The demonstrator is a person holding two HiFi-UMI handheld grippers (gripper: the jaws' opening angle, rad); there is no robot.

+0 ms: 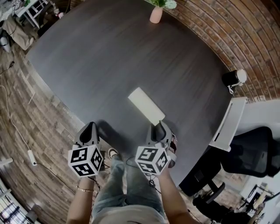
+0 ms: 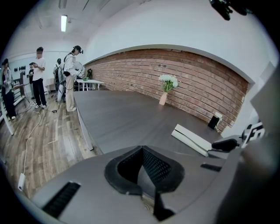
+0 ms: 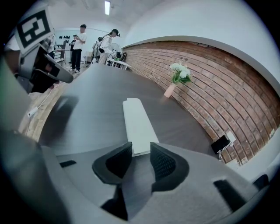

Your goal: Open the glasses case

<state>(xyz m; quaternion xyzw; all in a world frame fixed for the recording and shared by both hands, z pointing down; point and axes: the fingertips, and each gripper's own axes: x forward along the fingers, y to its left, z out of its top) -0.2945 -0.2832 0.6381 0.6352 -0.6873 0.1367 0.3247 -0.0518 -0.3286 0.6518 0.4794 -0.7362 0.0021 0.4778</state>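
Note:
A long cream glasses case point(image 1: 146, 106) lies shut on the dark grey table point(image 1: 109, 57), angled toward me. It also shows in the left gripper view point(image 2: 192, 139) and the right gripper view point(image 3: 136, 122). My right gripper point(image 1: 158, 127) sits at the case's near end. Its jaws point(image 3: 141, 151) are open by a narrow gap, and the case's end lies just beyond them, wider than the gap. My left gripper point(image 1: 90, 127) hovers over the table's near edge, left of the case and apart from it. Its pads point(image 2: 153, 164) meet at the tip, with nothing between them.
A pink vase of white flowers point(image 1: 156, 13) stands at the table's far edge by the brick wall. A small black device point(image 1: 234, 78) sits at the right rim. A white panel point(image 1: 229, 124) and a black office chair point(image 1: 253, 153) stand beyond the right edge. Several people point(image 2: 39, 74) stand far off.

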